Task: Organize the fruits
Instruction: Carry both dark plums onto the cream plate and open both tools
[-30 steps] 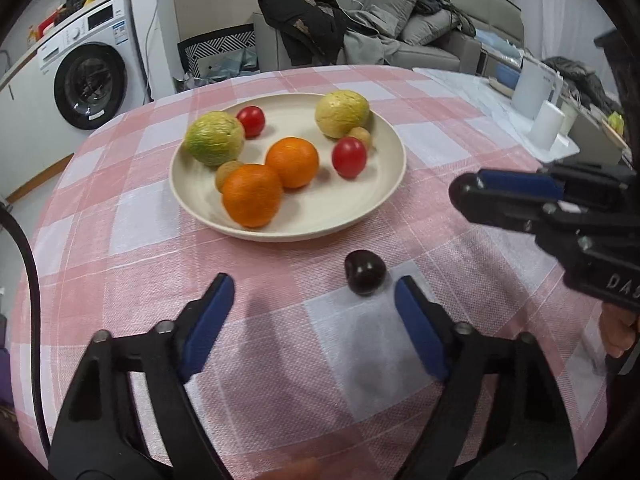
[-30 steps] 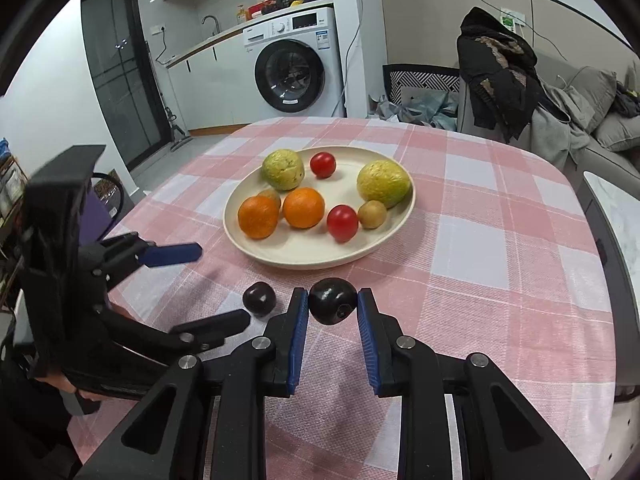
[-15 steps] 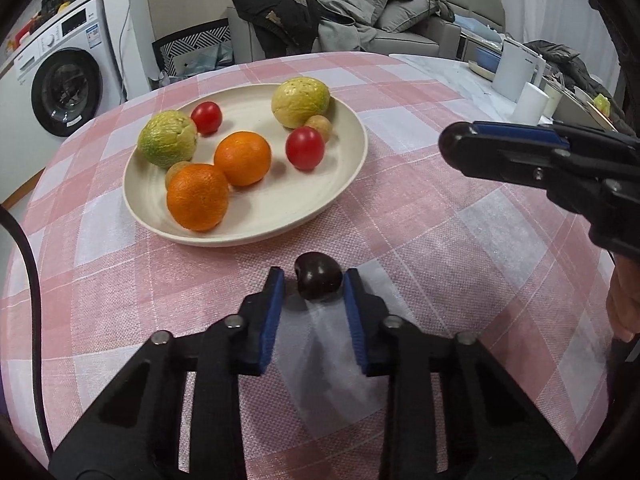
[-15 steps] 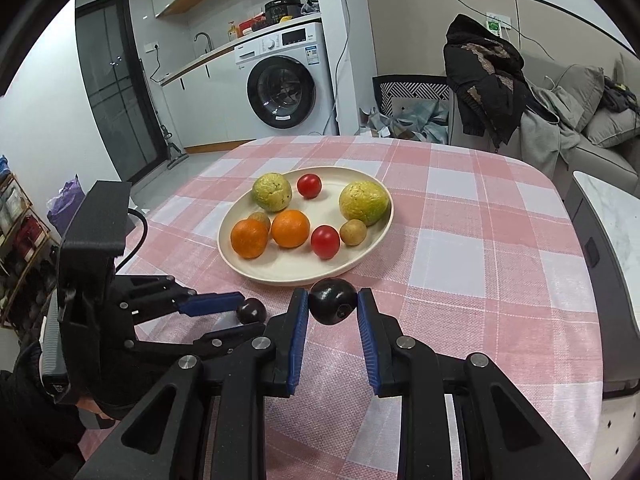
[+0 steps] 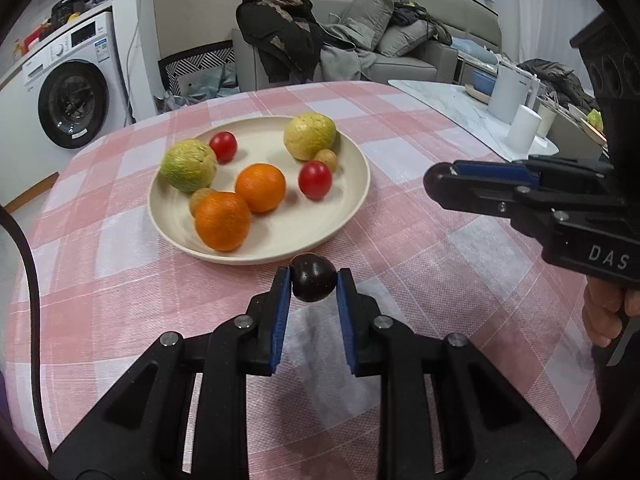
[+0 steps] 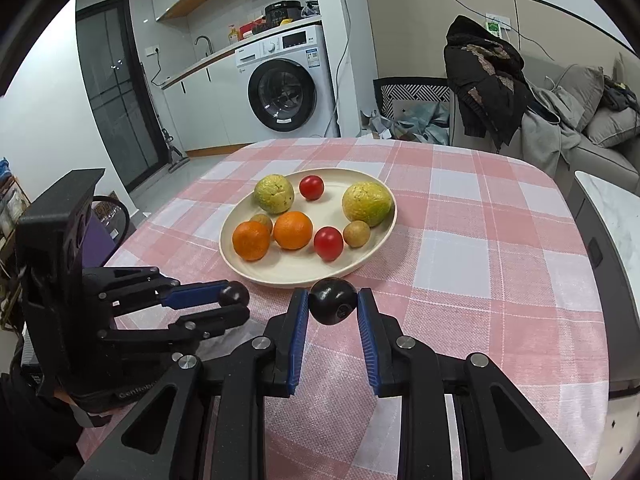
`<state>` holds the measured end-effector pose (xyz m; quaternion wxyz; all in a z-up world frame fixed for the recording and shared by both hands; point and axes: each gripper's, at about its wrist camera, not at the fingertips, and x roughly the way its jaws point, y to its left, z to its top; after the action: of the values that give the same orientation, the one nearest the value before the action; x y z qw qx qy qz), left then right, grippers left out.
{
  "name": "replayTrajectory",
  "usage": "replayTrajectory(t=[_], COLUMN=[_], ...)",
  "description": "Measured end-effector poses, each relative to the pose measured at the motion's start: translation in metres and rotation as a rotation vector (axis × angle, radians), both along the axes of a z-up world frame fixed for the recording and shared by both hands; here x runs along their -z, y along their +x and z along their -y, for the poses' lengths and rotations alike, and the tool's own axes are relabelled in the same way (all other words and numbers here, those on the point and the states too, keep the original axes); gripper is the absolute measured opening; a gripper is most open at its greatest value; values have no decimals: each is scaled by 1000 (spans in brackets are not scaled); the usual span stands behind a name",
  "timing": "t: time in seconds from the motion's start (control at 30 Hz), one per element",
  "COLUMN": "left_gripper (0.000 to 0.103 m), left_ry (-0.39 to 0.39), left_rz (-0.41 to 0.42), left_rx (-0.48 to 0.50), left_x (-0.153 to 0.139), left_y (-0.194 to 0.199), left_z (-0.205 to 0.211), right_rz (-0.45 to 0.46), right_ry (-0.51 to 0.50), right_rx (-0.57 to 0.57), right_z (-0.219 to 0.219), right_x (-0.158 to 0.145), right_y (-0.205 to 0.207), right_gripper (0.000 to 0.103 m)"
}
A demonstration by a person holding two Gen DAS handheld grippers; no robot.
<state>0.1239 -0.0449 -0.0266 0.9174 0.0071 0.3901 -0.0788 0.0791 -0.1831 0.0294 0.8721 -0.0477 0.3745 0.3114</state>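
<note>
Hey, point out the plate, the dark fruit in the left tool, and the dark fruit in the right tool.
plate [image 5: 352,184], left wrist view, bare right rim.
left dark fruit [image 5: 313,283], left wrist view, its middle.
right dark fruit [image 6: 333,306], right wrist view, its middle.

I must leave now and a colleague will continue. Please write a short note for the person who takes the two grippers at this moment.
Left gripper: its jaws have just closed on a dark plum, at the near rim of the plate.
Right gripper: shut on a second dark plum, also just short of the plate.
Plate on the pink checked tablecloth holds two oranges, two red tomatoes, two yellow-green round fruits and two small brown fruits.
Done: both plums are gripped.
Left: probably carry each plum over the rim, set it on a bare part of the plate, then open.
</note>
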Motion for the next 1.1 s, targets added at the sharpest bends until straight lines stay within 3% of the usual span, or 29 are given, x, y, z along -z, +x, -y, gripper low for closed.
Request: replayTrajectory(t=[0.53, 1.1], left_gripper=[20, 20], left_ry=[-11, 4], left_rz=[117, 103], left_rx=[-105, -165], left_x=[-36, -27], left_y=[1, 40], left_z=[-56, -80], right_rz=[44, 11], right_ry=[94, 133], right_rx=[26, 112], right_z=[-11, -21], right_x=[-6, -3], right_y=[5, 35], right_gripper=[26, 26])
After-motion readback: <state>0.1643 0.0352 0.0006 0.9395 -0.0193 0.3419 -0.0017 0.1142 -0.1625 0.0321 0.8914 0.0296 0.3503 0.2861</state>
